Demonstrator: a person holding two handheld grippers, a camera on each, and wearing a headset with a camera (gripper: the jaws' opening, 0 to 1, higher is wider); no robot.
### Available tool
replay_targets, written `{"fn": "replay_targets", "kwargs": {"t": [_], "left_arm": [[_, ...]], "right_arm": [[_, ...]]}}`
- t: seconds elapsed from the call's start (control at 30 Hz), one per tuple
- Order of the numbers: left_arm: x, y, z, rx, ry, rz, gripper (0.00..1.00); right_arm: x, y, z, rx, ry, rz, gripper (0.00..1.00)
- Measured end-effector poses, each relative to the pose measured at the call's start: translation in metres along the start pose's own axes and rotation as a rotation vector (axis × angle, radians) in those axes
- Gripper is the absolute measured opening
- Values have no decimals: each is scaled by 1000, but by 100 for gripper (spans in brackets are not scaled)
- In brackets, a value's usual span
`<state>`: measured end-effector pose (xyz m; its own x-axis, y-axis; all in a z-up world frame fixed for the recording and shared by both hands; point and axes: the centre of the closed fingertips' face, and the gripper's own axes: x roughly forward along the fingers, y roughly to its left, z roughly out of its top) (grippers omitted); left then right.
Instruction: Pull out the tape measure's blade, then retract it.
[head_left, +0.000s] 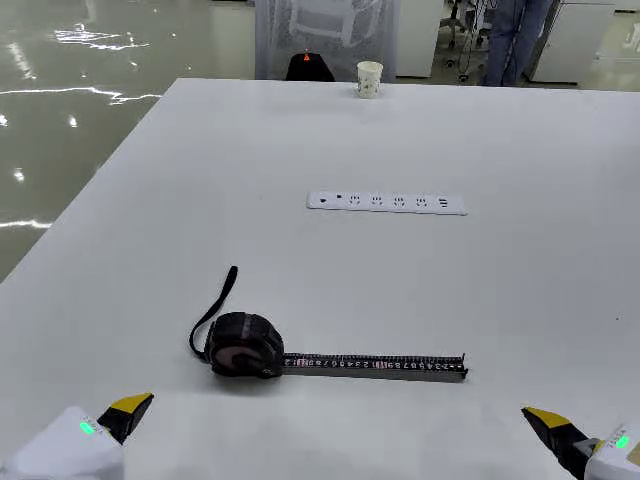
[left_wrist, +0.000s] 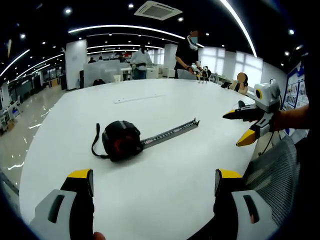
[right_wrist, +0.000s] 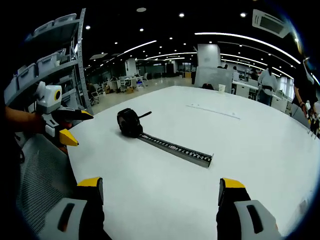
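Tape measure (head_left: 240, 345) flat on worktop (head_left: 450, 280), blade (head_left: 375, 364) sticking out of it, so probably just needs retracting. Left tongs (left_wrist: 153, 176) and right tongs (right_wrist: 161, 182) spread, empty, well clear of it.

The head view looks forward and down from above the near edge of the white worktop (head_left: 520, 280), with the tape measure (head_left: 243, 345) in the lower middle of the frame. The left gripper view sits low at that edge and faces across the worktop, the tape measure close at mid-frame and the right tongs (left_wrist: 242, 129) at the right of the frame. The right gripper view, equally low, faces the same tape measure from its blade end, with the left tongs (right_wrist: 72, 126) at the left.
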<state>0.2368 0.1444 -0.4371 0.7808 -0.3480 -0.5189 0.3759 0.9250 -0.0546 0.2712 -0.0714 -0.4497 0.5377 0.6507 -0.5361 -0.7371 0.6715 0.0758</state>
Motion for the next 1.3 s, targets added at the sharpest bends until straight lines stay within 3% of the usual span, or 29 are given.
{"fn": "replay_targets", "kwargs": {"t": [0.37, 1.3], "left_arm": [[-3, -5, 3, -14, -16, 30, 99], [-1, -8, 5, -37, -22, 59, 99]], "right_arm": [[2, 18, 5, 33, -12, 4, 99], [-1, 16, 12, 81, -40, -42, 99]]}}
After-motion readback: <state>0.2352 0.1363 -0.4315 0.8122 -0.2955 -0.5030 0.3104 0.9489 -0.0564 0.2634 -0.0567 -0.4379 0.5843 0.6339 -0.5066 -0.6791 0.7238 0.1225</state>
